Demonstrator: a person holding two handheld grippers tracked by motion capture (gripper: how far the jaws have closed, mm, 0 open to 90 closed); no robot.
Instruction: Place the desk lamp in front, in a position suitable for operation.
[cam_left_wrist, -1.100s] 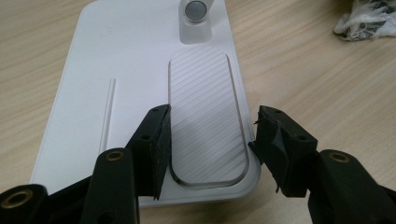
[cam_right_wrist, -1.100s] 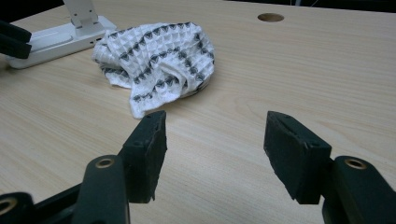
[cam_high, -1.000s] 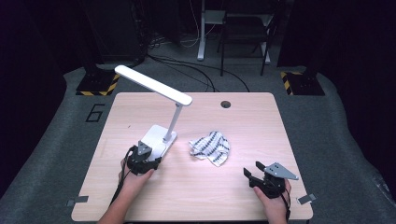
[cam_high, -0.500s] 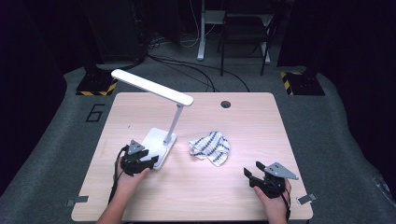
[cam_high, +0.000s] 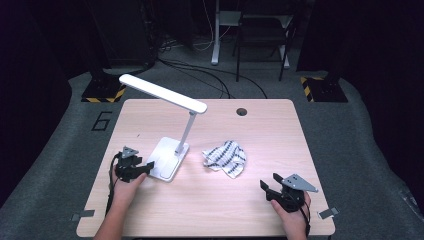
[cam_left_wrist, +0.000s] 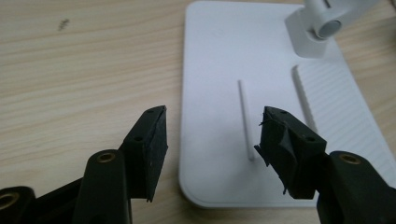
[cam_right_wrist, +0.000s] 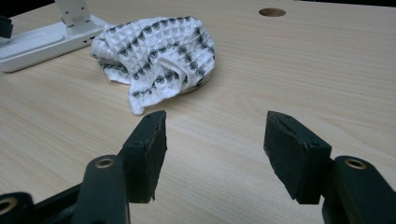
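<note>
A white desk lamp stands on the wooden table (cam_high: 250, 125), its flat base (cam_high: 167, 157) at left of centre and its long head (cam_high: 162, 92) tilted above. My left gripper (cam_high: 145, 167) sits just left of the base's near corner. In the left gripper view its jaws have just been opening and stand open (cam_left_wrist: 212, 135); the base's edge (cam_left_wrist: 219, 84) lies under the gap, untouched by the pads. A crumpled black-and-white checked cloth (cam_high: 226, 157) lies mid-table. My right gripper (cam_high: 267, 187) rests open near the front right, pointing at the cloth (cam_right_wrist: 159, 51), with nothing between its jaws (cam_right_wrist: 215, 135).
A round cable hole (cam_high: 242, 111) sits near the table's far edge. Dark floor with cables, a chair and stands surrounds the table. The lamp's base (cam_right_wrist: 37, 44) appears at the far left of the right gripper view, behind the cloth.
My left gripper has slid left, away from the lamp base, and its jaws stand wider. The right gripper, the cloth and the lamp have stayed put.
</note>
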